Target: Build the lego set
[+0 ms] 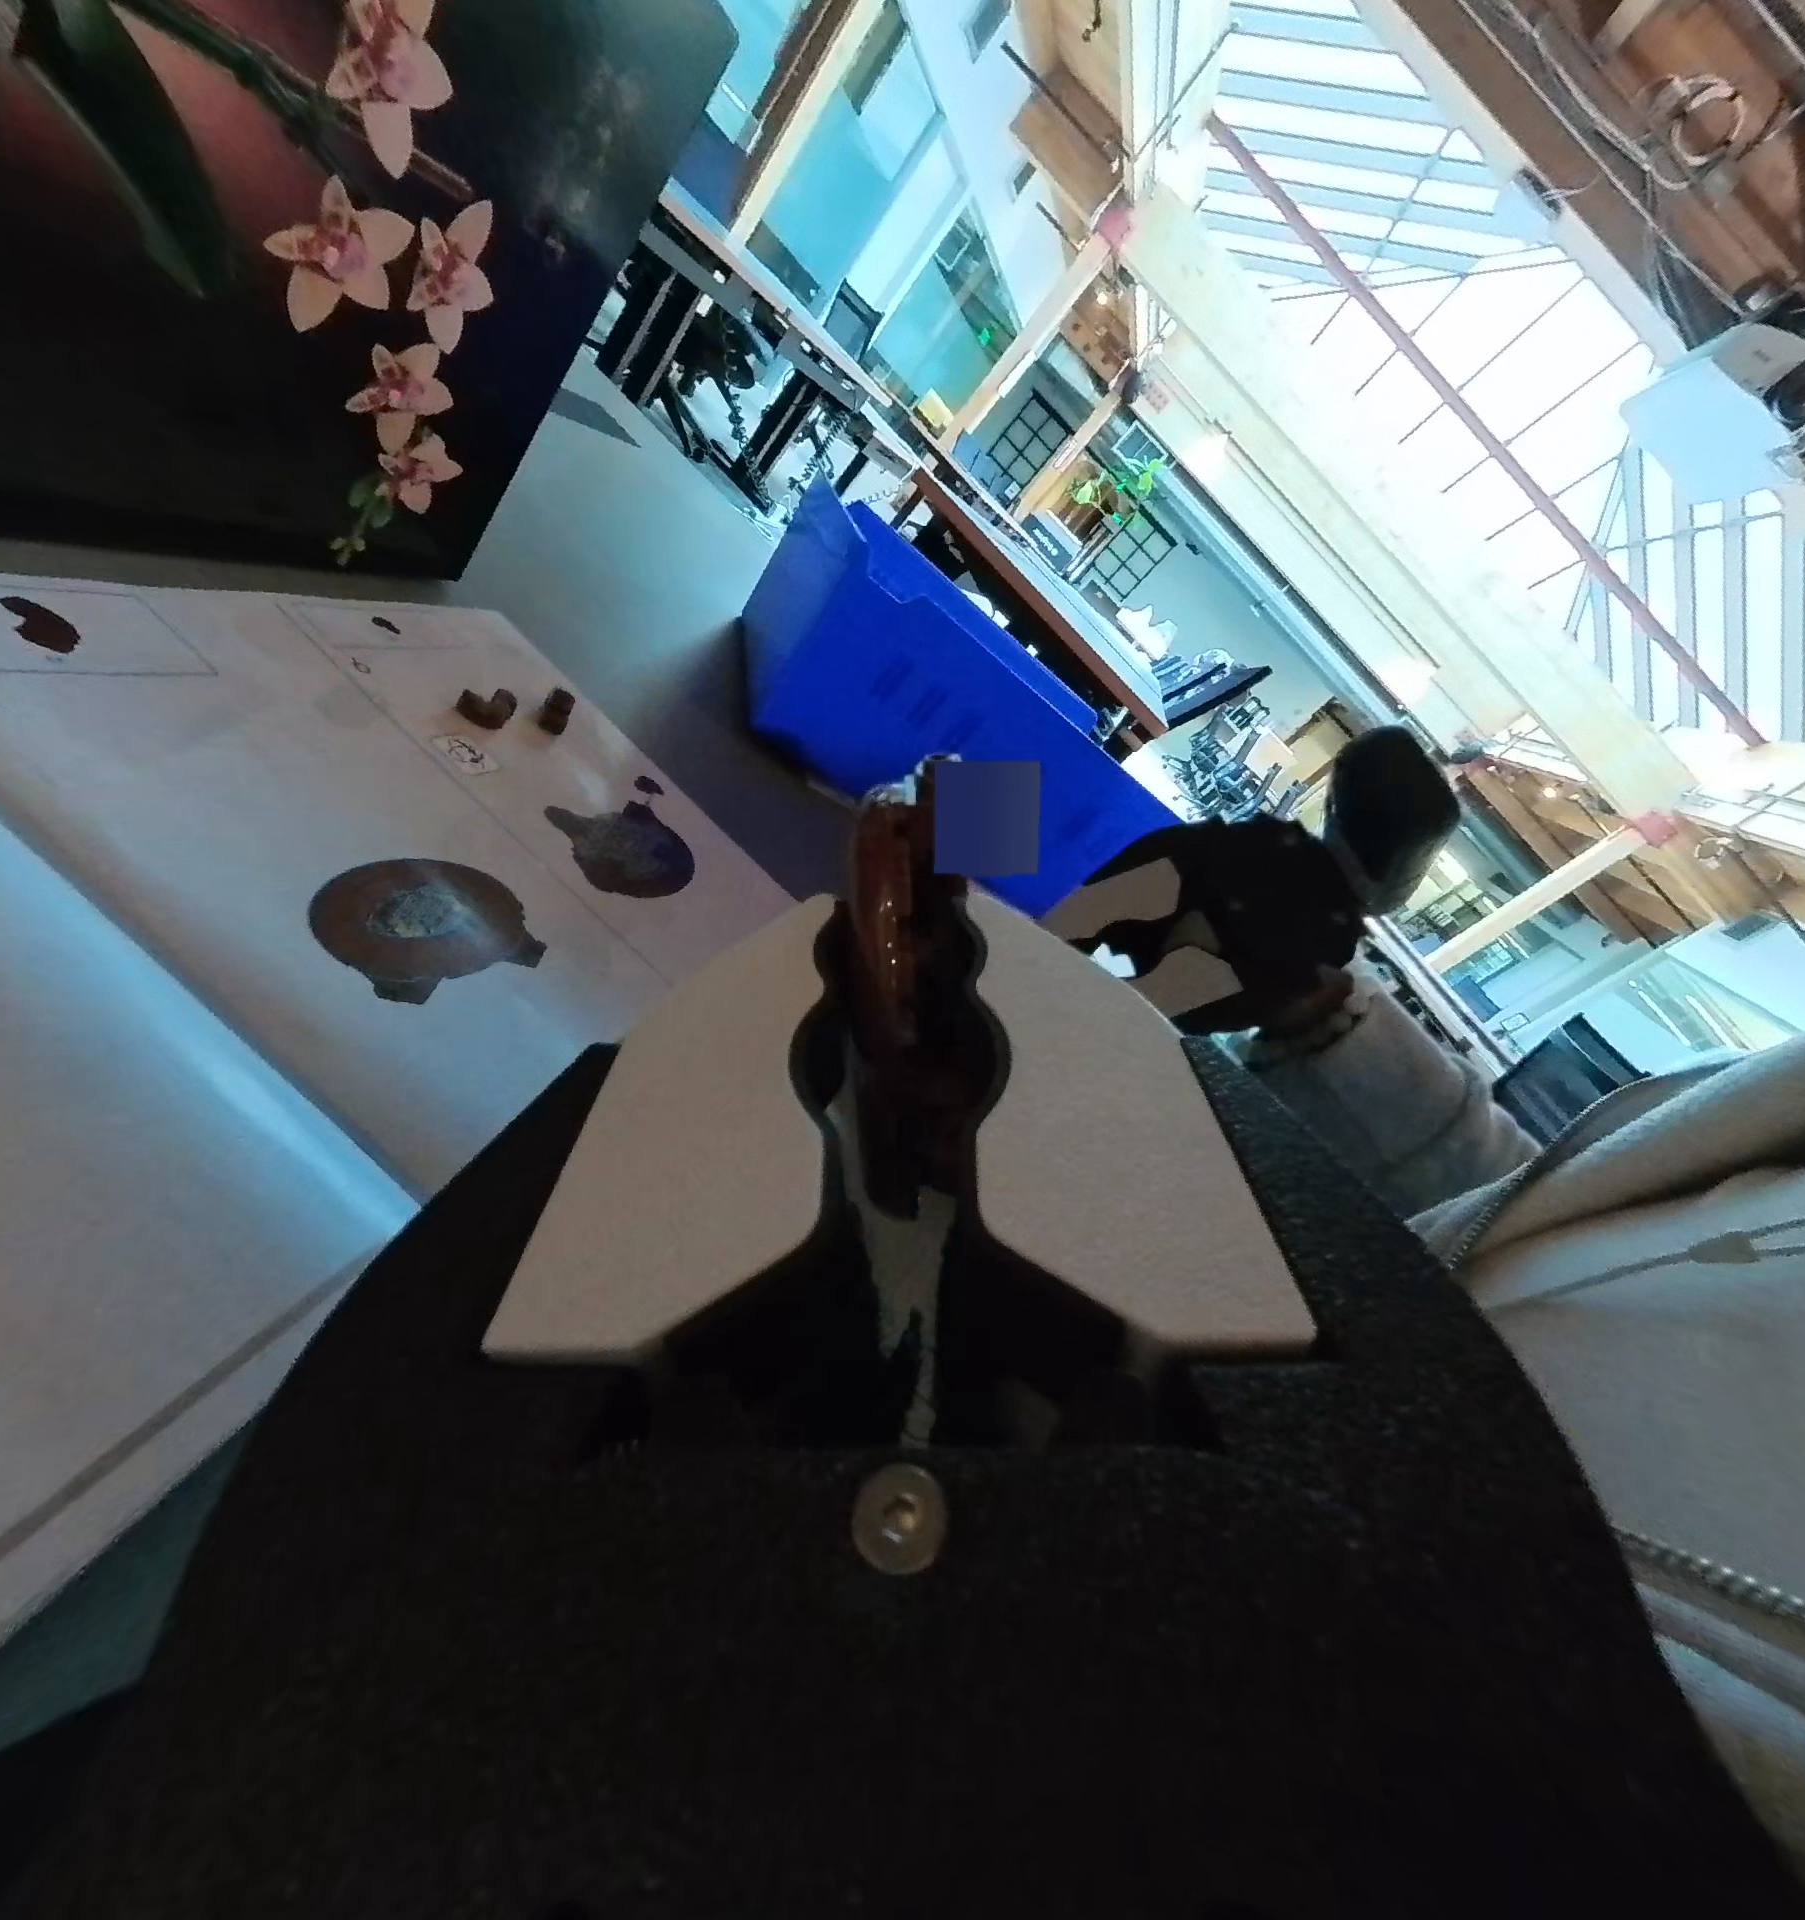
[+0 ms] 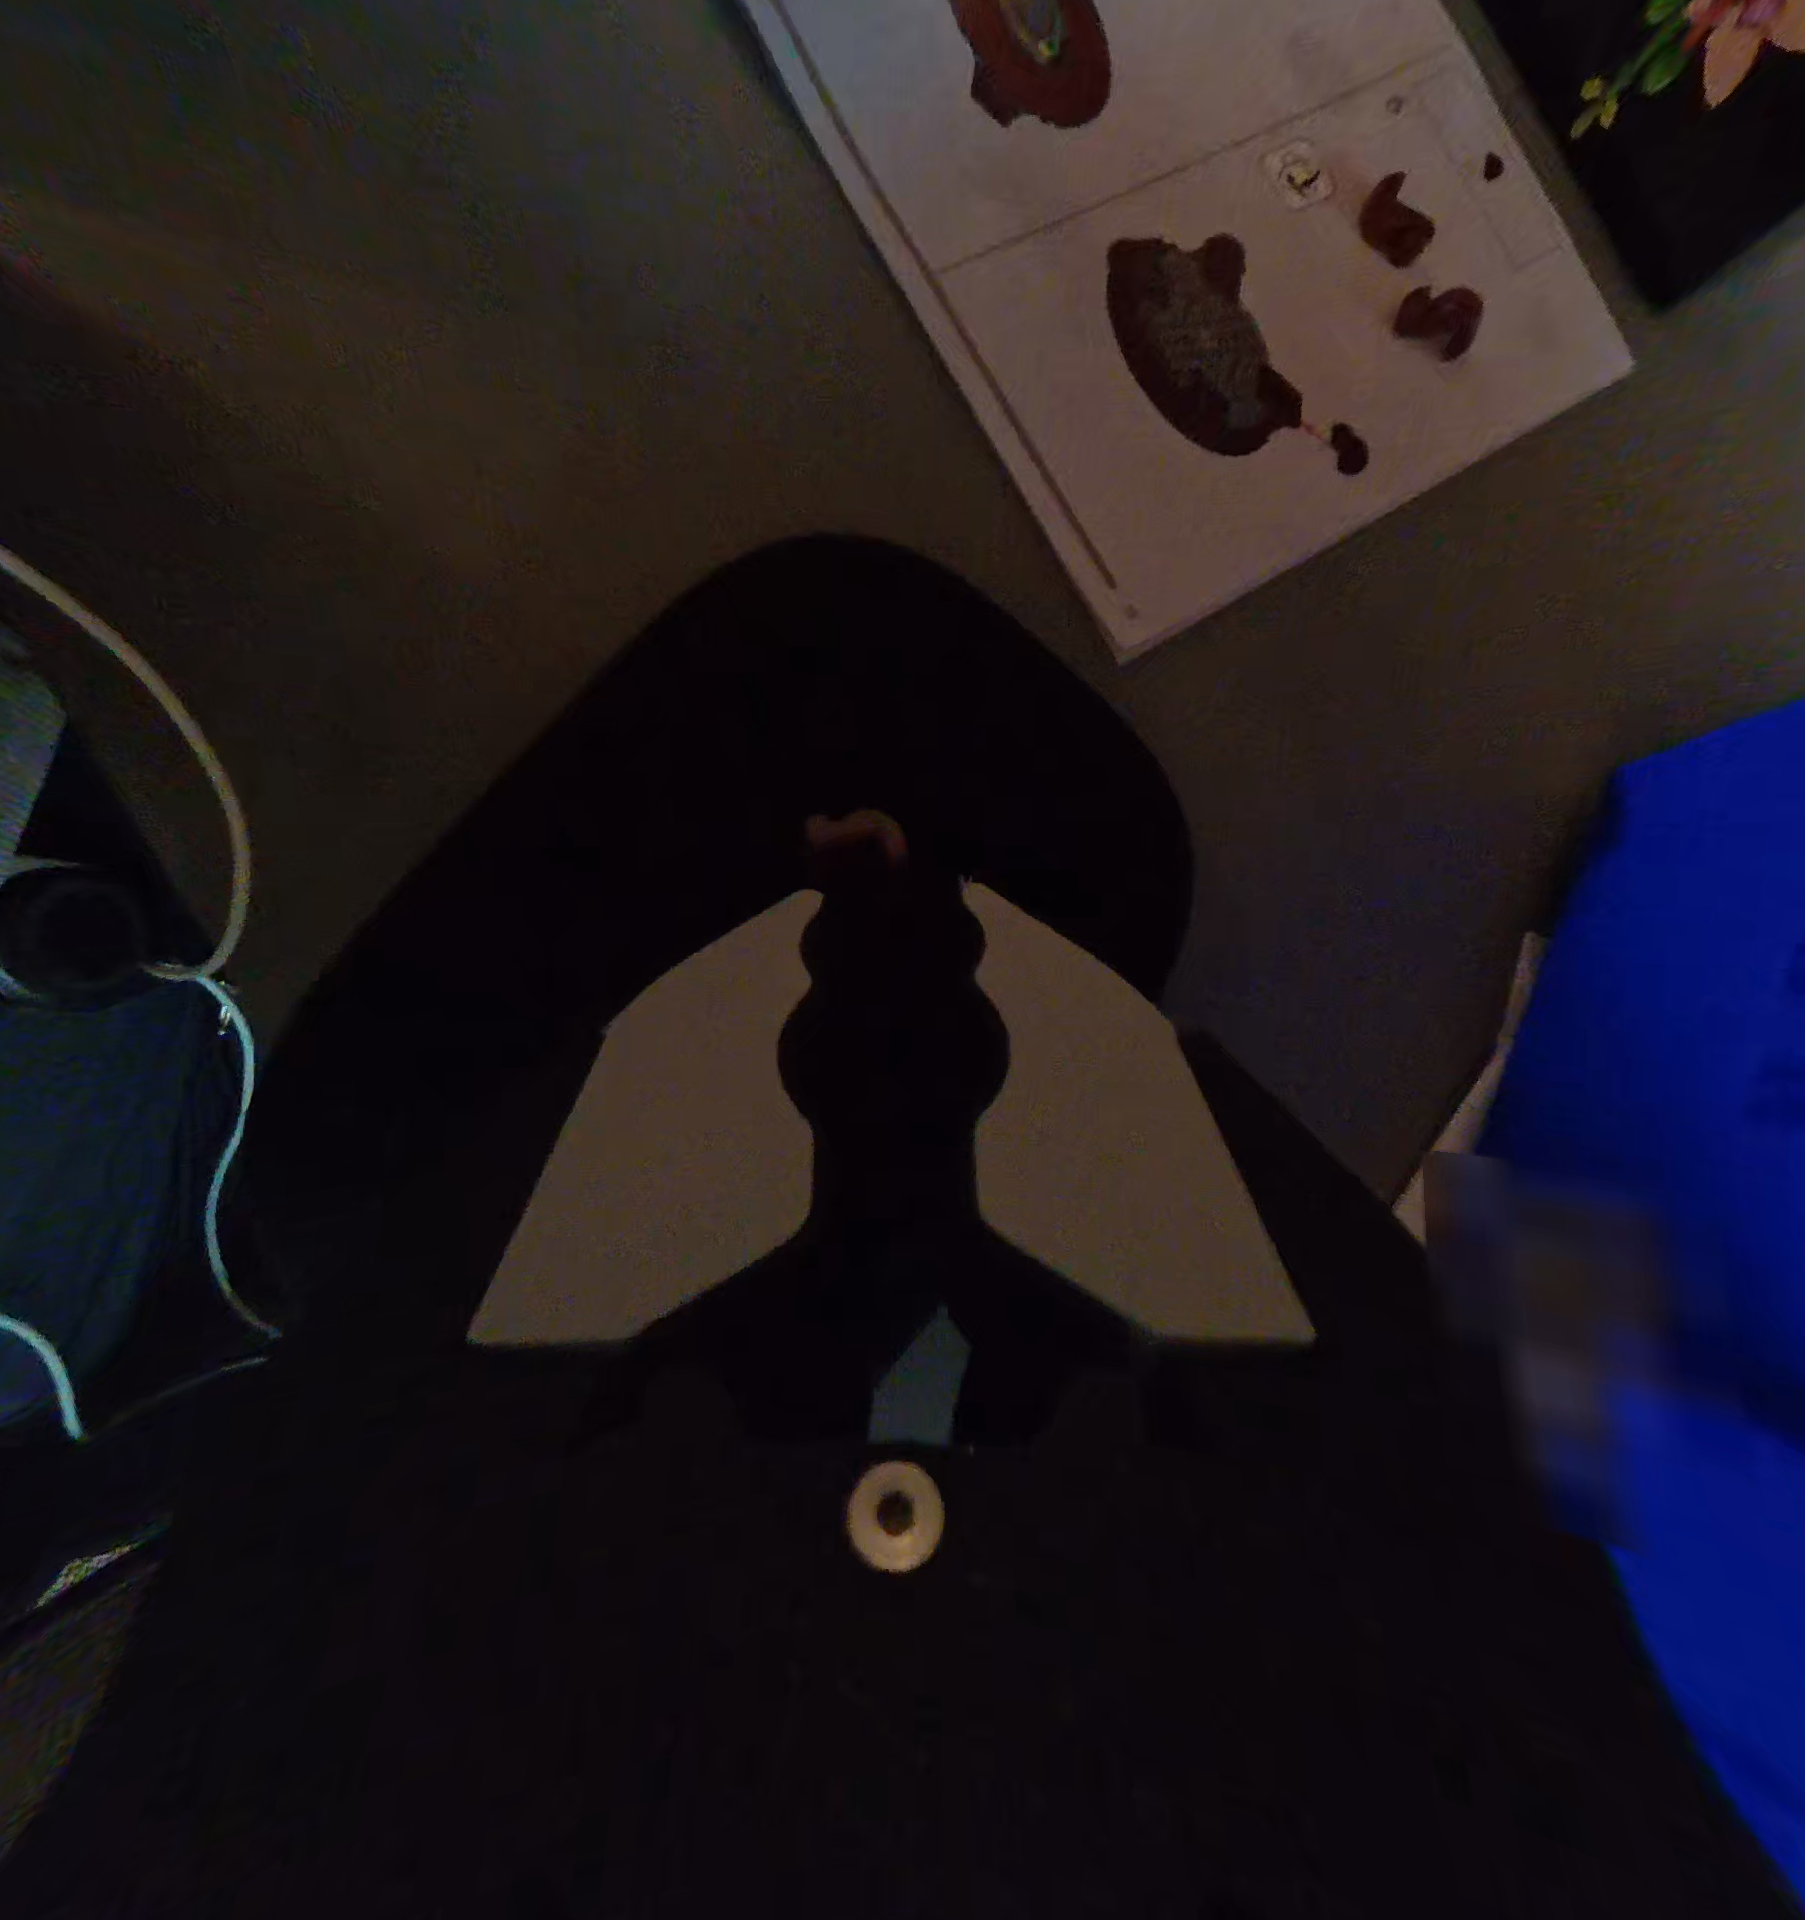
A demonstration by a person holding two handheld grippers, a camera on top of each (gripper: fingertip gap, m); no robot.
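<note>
Left wrist view: the left hand-held gripper (image 1: 903, 914) pinches a brown plate-like piece (image 1: 882, 914) held edge-on. To its left an instruction sheet (image 1: 254, 831) carries two small brown bricks (image 1: 513, 709); ahead stands a blue bin (image 1: 908, 665).

Right wrist view: the right hand-held gripper (image 2: 862, 883) is dark; a small brown piece (image 2: 854, 844) shows at its tips, though I cannot tell whether it is gripped.

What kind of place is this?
Probably an open-plan workshop or lab: rows of long workbenches, exposed timber ceiling beams, and a blue plastic storage bin beside a white printed instruction sheet.
</note>
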